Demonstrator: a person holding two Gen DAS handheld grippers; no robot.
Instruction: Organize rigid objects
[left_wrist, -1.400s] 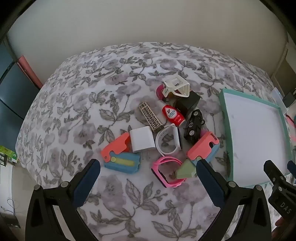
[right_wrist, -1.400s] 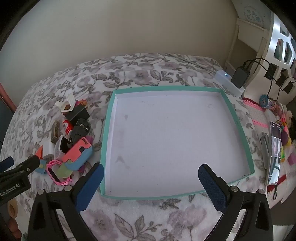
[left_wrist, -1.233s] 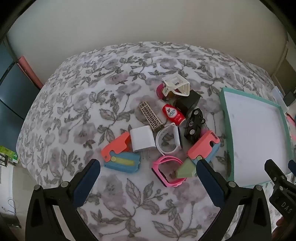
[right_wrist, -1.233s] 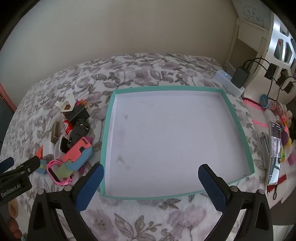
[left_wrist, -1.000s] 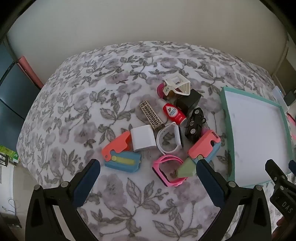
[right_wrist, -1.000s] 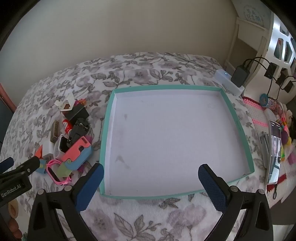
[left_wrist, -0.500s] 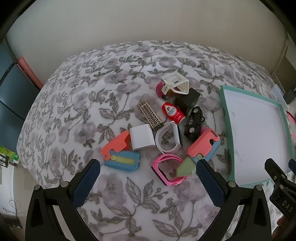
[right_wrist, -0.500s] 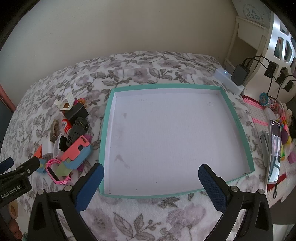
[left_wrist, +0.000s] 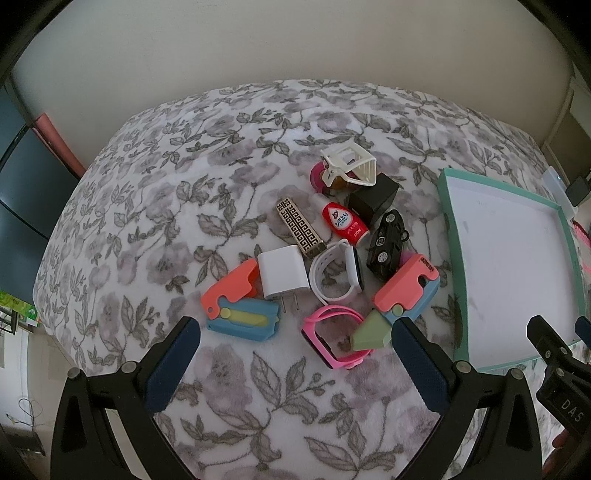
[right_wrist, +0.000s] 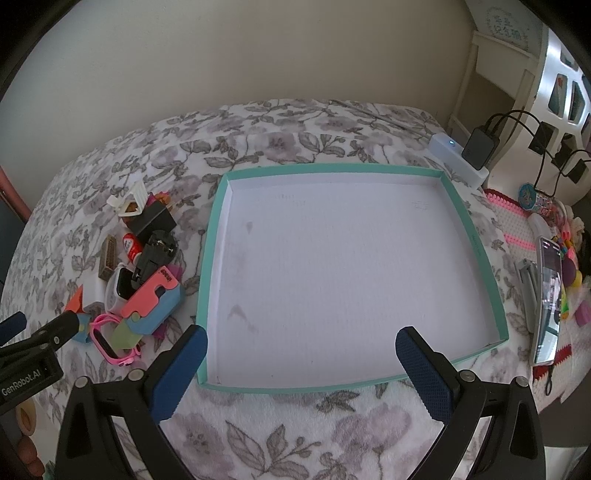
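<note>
The left tool (left_wrist: 295, 339) hangs over the flowered bed (left_wrist: 155, 206) with its two blue-padded fingers spread wide and nothing between them. Straight ahead of it, just past the fingertips, lies the pile to be sorted: the blue and coral folding cutter (left_wrist: 240, 302) nearest on the left, the pink watch band (left_wrist: 334, 341) and the green wedge (left_wrist: 371, 334) nearest on the right. Behind these sit the white charger plug (left_wrist: 282, 273) and the white watch (left_wrist: 338, 271), then the patterned bar (left_wrist: 301, 227), red bottle (left_wrist: 343, 221) and black toy car (left_wrist: 388, 240), both pointing away from the tool, and farthest the white clip (left_wrist: 351, 166).

The right tool (right_wrist: 301, 354), equally wide open and empty, faces the teal-rimmed tray (right_wrist: 210, 258), which holds nothing yet. The pile lies off to its left, so the left tool looks the nearer one for a first pick, and the tray waits to the pile's right.
</note>
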